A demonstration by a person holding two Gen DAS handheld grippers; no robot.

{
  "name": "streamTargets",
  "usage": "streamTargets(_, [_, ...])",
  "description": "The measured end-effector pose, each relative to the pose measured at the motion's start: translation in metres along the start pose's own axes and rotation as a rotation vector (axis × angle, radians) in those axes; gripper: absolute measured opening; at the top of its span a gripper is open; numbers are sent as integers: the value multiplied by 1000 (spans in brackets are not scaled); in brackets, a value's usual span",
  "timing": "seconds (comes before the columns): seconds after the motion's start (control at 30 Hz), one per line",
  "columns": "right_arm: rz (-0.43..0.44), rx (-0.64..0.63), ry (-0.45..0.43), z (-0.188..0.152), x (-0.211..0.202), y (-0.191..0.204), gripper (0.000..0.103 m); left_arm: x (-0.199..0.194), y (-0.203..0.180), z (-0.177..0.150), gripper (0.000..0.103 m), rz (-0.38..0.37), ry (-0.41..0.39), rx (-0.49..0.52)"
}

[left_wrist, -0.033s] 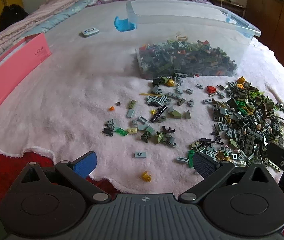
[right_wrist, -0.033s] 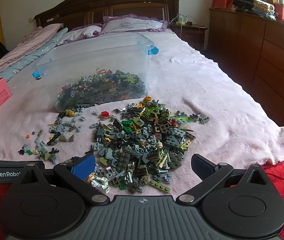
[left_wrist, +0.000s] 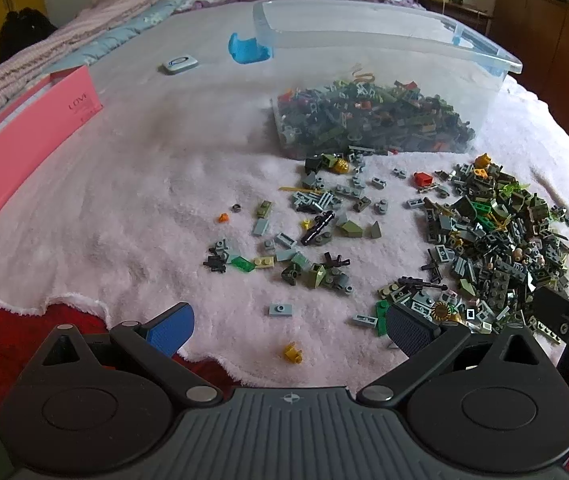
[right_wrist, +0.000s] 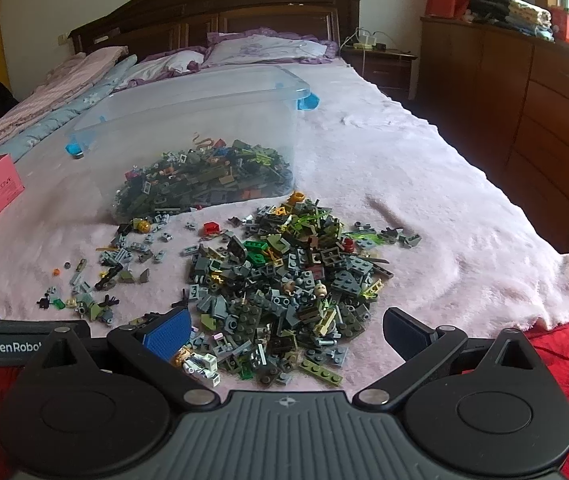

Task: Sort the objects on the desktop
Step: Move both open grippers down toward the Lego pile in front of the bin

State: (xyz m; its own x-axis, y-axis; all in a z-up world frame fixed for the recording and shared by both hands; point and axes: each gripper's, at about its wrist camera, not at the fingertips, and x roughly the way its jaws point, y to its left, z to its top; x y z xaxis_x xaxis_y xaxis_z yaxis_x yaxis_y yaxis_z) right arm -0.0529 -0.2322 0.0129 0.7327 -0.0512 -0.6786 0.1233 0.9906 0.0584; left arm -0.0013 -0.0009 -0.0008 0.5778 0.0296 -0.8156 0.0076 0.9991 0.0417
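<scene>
Both tongs spread wide over building bricks on a bed

Left tongs (left_wrist: pixel 288 326) and right tongs (right_wrist: pixel 286 330) hold nothing; the brick pile (right_wrist: pixel 284 280) lies on the pink blanket (left_wrist: pixel 124 208), just before the clear bin (right_wrist: pixel 204 120) half full of bricks

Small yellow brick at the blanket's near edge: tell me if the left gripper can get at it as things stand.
Probably yes. The left gripper is open, the yellow brick lies alone between its fingers, nothing covering it.
</scene>
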Motion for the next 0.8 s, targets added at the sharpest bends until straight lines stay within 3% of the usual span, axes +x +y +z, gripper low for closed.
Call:
streamTargets(0.27, [-1, -13, 6, 0, 0, 2, 103, 0, -10, -2, 103, -9, 2, 21])
streamTargets(0.5, [-2, -24, 11, -1, 0, 4, 103, 1, -3, -11, 103, -93, -1, 62])
streamTargets(0.8, [14, -56, 14, -6, 0, 4, 103, 6, 3, -15, 103, -78, 11, 57])
